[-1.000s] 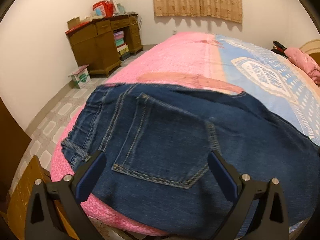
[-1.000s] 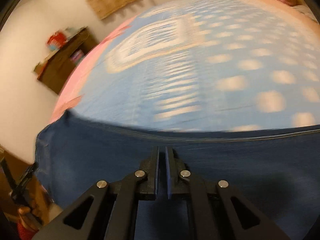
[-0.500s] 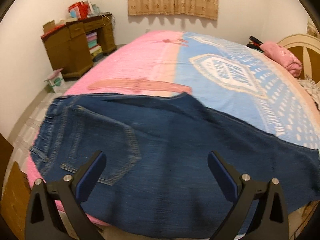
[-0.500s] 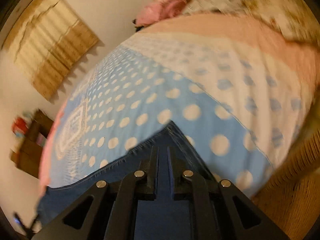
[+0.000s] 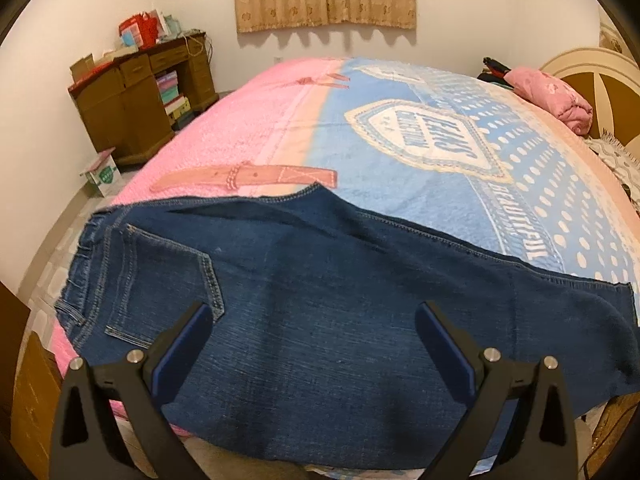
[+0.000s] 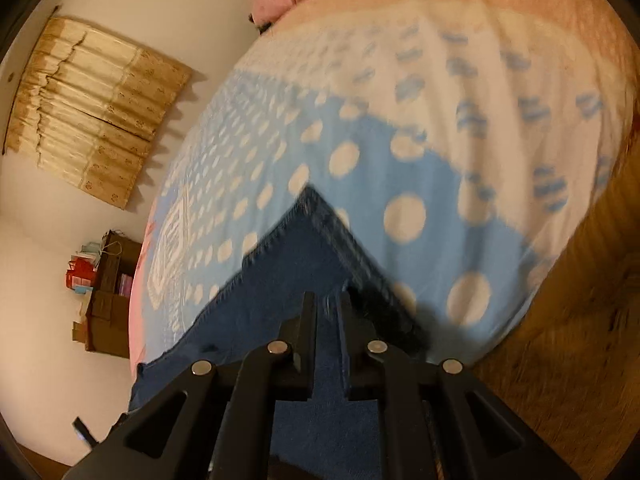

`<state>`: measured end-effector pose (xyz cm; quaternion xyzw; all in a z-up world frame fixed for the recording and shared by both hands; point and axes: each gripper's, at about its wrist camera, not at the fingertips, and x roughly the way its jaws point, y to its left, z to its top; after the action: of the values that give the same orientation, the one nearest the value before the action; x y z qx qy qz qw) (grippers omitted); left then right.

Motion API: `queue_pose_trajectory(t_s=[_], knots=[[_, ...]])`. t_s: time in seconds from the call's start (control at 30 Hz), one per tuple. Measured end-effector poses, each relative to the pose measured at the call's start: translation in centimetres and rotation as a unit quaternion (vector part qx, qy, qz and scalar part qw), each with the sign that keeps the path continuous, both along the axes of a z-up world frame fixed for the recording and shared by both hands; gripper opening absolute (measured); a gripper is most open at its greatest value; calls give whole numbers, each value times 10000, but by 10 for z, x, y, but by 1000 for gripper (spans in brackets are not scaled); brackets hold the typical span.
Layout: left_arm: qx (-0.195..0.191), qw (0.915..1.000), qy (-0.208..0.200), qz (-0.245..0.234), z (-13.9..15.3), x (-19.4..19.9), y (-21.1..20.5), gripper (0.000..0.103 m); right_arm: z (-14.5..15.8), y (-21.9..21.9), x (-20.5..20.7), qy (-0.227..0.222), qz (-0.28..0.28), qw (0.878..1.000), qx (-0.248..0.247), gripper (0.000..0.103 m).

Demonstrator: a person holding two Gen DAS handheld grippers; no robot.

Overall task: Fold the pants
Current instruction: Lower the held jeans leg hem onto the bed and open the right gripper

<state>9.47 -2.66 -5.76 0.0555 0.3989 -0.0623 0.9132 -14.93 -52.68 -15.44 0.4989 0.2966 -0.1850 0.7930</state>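
Note:
Dark blue jeans (image 5: 320, 280) lie flat along the near edge of the bed, back pocket up, waistband at the left and legs running right. My left gripper (image 5: 312, 312) hovers open over the seat and thigh area, with nothing between its blue pads. In the right wrist view the leg end of the jeans (image 6: 280, 272) forms a corner on the dotted blue cover. My right gripper (image 6: 326, 298) sits at that hem, its jaws nearly together with only a thin slit. Whether cloth is pinched in the slit I cannot tell.
The bed cover (image 5: 400, 140) is pink at the left, blue with white dots at the right. A folded pink garment (image 5: 552, 96) lies by the headboard (image 5: 592, 72). A wooden desk (image 5: 132, 92) and a small box (image 5: 102, 172) stand left of the bed.
The left wrist view has slid right, from over the back pocket to the thigh, and pulled back. My right gripper swept along the leg to the hem and rolled; its slit has widened slightly.

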Motion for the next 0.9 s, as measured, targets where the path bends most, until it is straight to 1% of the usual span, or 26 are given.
queue_pose_trajectory(t_s=[0.03,0.1,0.17,0.2,0.23,0.27,0.33,0.37,0.43,0.47,0.53,0.57,0.63,0.73,0.77,0.8,0.83,0.87,0.9], knots=[[16,10000,-15,7,1,-1,1,103,0,-3,-1,12,-6,10000,-26,10],[7,10000,4,39,2,0,3,103,-4,-7,2,124,90,9999,30,14],[-49,9999,48,85,2,0,5,103,-11,-7,5,233,268,9992,156,31],[-86,9999,71,101,2,-1,6,103,-13,-5,5,207,334,9990,204,36],[-105,9998,92,111,1,-1,6,103,-15,-4,5,129,382,9989,254,44],[-108,9998,115,118,1,-1,6,103,-16,-2,4,75,400,9987,295,46],[-85,9998,120,96,1,-1,3,103,-17,1,2,-48,443,9982,397,46],[-71,9999,114,78,1,-1,2,103,-18,2,2,-206,523,9973,477,46],[-14,10000,82,36,2,-3,-2,103,-15,4,2,-439,646,9956,521,46],[25,10000,57,18,3,-4,-4,103,-13,6,3,-521,694,9951,474,43],[52,10000,46,12,3,-5,-6,103,-10,7,6,-578,810,9941,440,42],[48,10000,57,9,3,-5,-7,103,-12,6,8,-469,829,9944,459,42],[37,10000,82,5,2,-6,-8,103,-19,6,16,-2,857,9957,360,42],[67,10000,67,3,3,-7,-9,103,-31,9,25,230,1107,9924,493,42],[69,9999,71,12,3,-7,-9,103,-35,12,30,383,1212,9906,496,42],[53,9999,85,16,3,-7,-9,103,-38,17,36,526,1310,9893,383,42],[29,9999,104,17,3,-7,-8,103,-36,20,37,524,1309,9897,242,31],[17,9999,117,21,3,-7,-8,103,-35,22,39,539,1306,9899,129,8],[15,9999,118,26,3,-8,-7,103,-33,24,41,531,1310,9899,86,8]])
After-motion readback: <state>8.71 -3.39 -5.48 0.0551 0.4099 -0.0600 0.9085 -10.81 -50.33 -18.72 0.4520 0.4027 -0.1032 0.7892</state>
